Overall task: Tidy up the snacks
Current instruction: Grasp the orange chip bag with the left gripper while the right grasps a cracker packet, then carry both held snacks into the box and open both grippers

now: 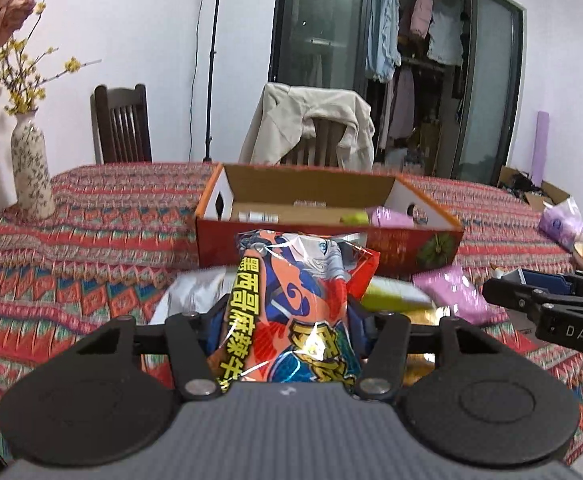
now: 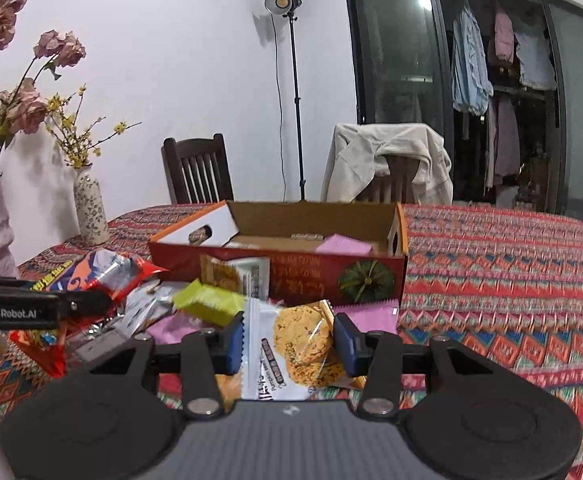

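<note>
Both hands are loaded at once, w/ the box (image 1: 323, 236) straight ahead on the desk (image 1: 91, 232), so the risks are mostly about the carry and the drop.

Risks:
1. The orange snack bag (image 1: 291, 312) is puffy, glossy foil pinched low down; most of it sticks up and fwd past the left gripper (image 1: 291, 336). Slick film could slide out if the hand tips or jerks, probably landing back on the loose pile rather than in the box.
2. The cookie packet (image 2: 291, 344) is thin and floppy in the right gripper (image 2: 289, 340). Its free end hangs toward the camera, so it could snag the box's near wall on the way in, or fold and slip.
3. The 2 grippers sit close, each showing at the edge of the other's view. Heading for the same box opening together, they could knock each other or 1 bag could push the other out.
4. A low pass could drag the pile in front of the box: yellow-green packet (image 2: 207, 304), pink packets (image 2: 371, 316), silver bag (image 1: 199, 292).

Fingers: the left pair stands fairly narrow and squeezes the orange bag from both sides; the pads are mostly hidden behind it. The right pair, blue pads (image 2: 233, 342) showing, is part-closed and clamps the cookie packet across its width. Neither touches the box or desk.

The box is open-topped and already holds some items, incl. a pink packet.
</note>
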{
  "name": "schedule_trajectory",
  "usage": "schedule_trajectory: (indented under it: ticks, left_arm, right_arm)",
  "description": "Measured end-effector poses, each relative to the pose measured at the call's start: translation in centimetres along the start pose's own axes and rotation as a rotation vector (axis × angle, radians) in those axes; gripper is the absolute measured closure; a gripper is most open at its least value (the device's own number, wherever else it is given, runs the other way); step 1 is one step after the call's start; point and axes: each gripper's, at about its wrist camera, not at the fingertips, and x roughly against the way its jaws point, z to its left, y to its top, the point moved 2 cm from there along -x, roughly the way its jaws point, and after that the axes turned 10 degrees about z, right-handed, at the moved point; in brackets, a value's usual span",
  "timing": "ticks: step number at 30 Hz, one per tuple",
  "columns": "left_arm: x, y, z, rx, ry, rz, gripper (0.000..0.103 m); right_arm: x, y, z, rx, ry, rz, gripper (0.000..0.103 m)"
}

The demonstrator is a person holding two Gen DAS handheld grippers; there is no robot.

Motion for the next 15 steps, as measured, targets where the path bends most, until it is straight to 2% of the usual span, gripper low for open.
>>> schedule_trajectory:
  ticks: [6,15]
  left_arm:
    - [-1.1,3.5,0.2,-0.005,-0.019,-0.059,0.045]
    - [-4.0,9.5,0.5,0.015,-0.017,-0.092,0.045]
  right_arm:
    - [-1.0,3.2,-0.2,0.008,-0.028,-0.040,0.058]
    - [-4.4,9.1,-1.0,-0.013,-0.027,-0.062,0.058]
